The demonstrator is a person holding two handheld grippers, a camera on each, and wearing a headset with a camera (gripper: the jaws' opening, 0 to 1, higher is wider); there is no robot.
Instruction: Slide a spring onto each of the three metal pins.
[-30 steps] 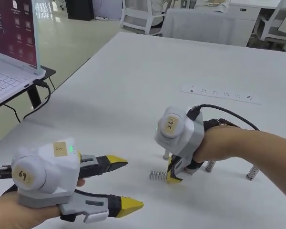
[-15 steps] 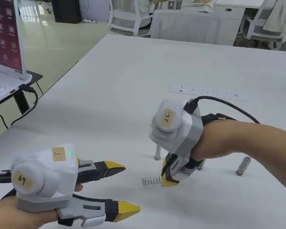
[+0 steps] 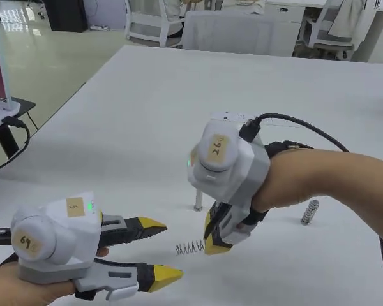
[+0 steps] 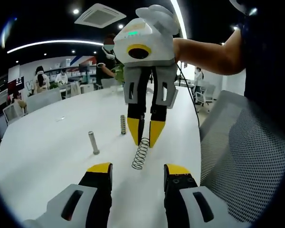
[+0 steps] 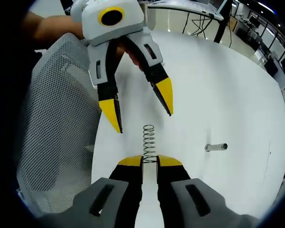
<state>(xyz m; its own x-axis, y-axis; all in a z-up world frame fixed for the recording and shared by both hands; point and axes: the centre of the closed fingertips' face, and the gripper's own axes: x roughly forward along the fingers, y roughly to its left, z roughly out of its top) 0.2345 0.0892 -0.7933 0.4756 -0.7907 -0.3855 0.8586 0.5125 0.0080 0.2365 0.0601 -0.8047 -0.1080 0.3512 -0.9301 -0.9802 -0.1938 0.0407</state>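
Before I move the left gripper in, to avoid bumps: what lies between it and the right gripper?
A spring, its far end in the right gripper's fingers; the left gripper view shows it.

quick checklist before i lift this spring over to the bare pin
1. Right gripper gripping the loose spring: ok, the jaws are shut on its near end.
2. Spring off the table: not ok, it rests on the surface.
3. Bare pin upright with nothing on it: ok.
4. Left gripper out of the way: ok, jaws open and holding nothing, just short of the spring's free end.
5. Spring lined up with the pin: not ok, it lies flat while the pin stands vertical.
6. Other pins loaded: cannot tell; one sprung pin stands beyond the person's arm.
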